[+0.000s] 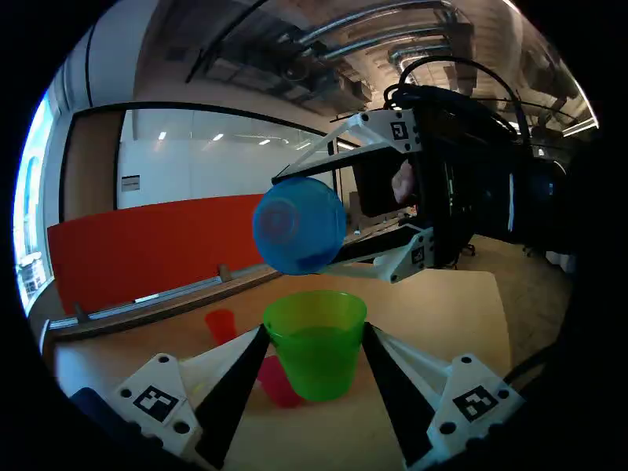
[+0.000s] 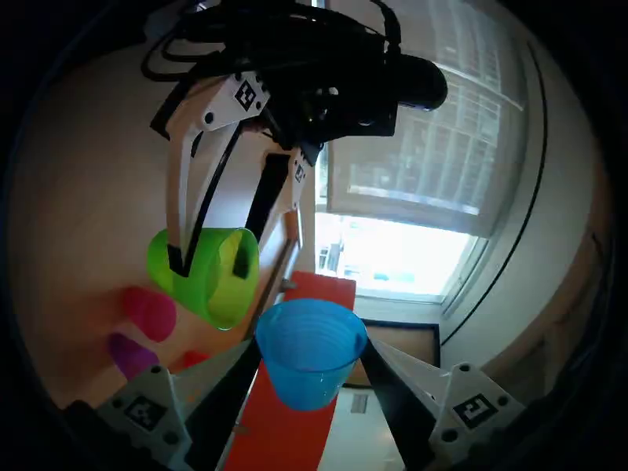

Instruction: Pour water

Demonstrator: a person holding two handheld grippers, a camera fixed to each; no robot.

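left fingers (image 1: 235, 385) clamp green cup (image 1: 315, 361) upright; right fingers (image 2: 228, 392) clamp blue cup (image 2: 310, 369), tipped just above it. hold blue rim centred between left fingers, tilt slowly.

Tipped cup (image 1: 298, 225) above upright cup (image 1: 315, 355); table (image 1: 439, 314) beneath.

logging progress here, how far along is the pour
Done: the left gripper grips the green cup, the right gripper the blue cup. In hand: the blue cup is tipped sideways above the green one; no stream shows. Left: likely finishing the pour and righting the blue cup.
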